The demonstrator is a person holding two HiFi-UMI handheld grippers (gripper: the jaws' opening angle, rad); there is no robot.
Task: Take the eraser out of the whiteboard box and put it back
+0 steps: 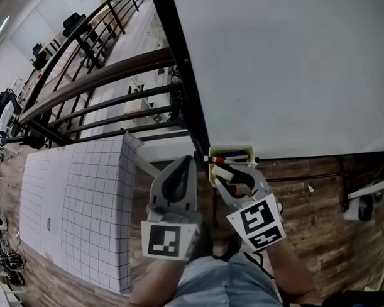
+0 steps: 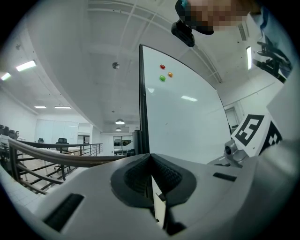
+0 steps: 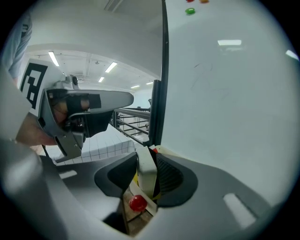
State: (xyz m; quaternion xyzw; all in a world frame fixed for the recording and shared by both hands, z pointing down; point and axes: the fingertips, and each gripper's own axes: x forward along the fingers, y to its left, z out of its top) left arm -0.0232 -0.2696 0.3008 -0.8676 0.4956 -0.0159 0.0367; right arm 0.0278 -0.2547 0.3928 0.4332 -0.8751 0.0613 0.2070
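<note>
A yellow whiteboard box [image 1: 230,148] hangs at the lower left corner of the whiteboard [image 1: 283,65], with markers [image 1: 229,160] lying in it. My right gripper [image 1: 221,171] reaches into it. In the right gripper view a white eraser [image 3: 145,171] stands upright between the pads of the right gripper [image 3: 147,164], which is shut on it. A red round cap [image 3: 137,202] lies just below, over the box's yellow edge. My left gripper [image 1: 186,161] hangs beside the box to the left, level, shut with nothing held [image 2: 151,174].
The whiteboard's black frame post [image 1: 183,74] rises just behind the left gripper. A white gridded table [image 1: 87,204] stands to the left, with a dark railing [image 1: 101,74] beyond it. Coloured magnets [image 2: 163,73] sit high on the board. Below is a wooden floor [image 1: 320,227].
</note>
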